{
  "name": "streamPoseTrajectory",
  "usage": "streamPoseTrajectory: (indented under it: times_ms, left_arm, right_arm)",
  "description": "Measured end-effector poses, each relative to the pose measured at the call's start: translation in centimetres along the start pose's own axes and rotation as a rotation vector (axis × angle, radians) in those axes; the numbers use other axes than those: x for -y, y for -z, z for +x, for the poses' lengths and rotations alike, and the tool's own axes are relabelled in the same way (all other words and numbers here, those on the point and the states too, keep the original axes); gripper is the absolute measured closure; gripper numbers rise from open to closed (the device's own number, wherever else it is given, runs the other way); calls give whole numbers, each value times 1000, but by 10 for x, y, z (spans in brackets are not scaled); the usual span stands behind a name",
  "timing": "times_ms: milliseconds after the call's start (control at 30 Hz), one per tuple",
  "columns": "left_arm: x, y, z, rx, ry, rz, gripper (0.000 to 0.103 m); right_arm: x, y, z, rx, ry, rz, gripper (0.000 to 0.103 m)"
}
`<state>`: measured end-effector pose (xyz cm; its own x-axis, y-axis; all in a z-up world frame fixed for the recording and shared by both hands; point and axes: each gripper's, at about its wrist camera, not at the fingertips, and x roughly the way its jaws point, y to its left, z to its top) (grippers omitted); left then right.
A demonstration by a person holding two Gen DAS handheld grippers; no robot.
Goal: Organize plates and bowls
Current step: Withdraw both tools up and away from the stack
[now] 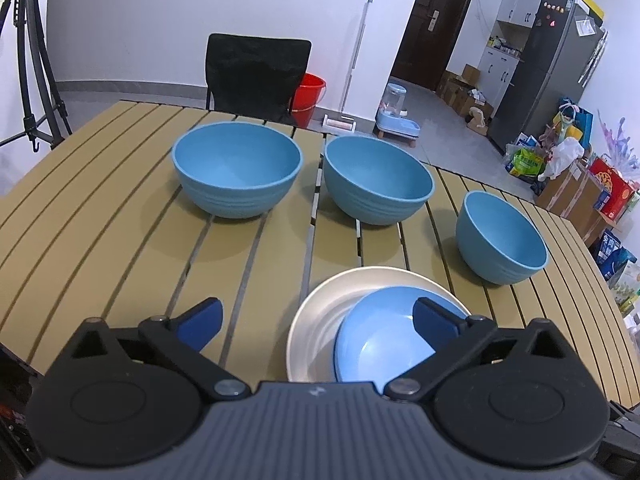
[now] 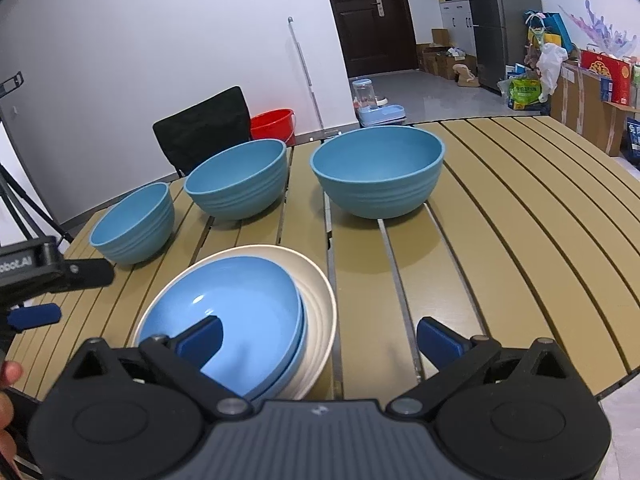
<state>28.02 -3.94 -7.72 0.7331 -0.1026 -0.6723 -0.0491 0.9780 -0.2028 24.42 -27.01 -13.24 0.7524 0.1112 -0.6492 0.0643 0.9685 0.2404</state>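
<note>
Beside table (image 2: 520, 240), tool (image 2: 34, 316) lettered "obot.AI"

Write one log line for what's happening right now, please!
left gripper: open | right gripper: open | blue plates: stacked on white plate | three bowls: separate on table

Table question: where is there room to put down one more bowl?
The table is bare on the wide stretch right of the largest bowl and the stacked plates. In the left wrist view, another bare patch lies in front of the far-left bowl. It is crowded between the three bowls and the plates.
</note>
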Motion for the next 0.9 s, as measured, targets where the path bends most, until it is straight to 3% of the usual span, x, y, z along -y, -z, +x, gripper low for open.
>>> streamPoseTrajectory:
  times_ms: [600, 900]
  left_arm:
    - [-50, -9, -71, 67, -39, -23, 0]
    - [-89, -9, -90, 64, -69, -76, 0]
  right_arm:
    - [-13, -10, -56, 72, 44, -18, 0]
    - [-29, -3, -64, 48, 48, -40, 0]
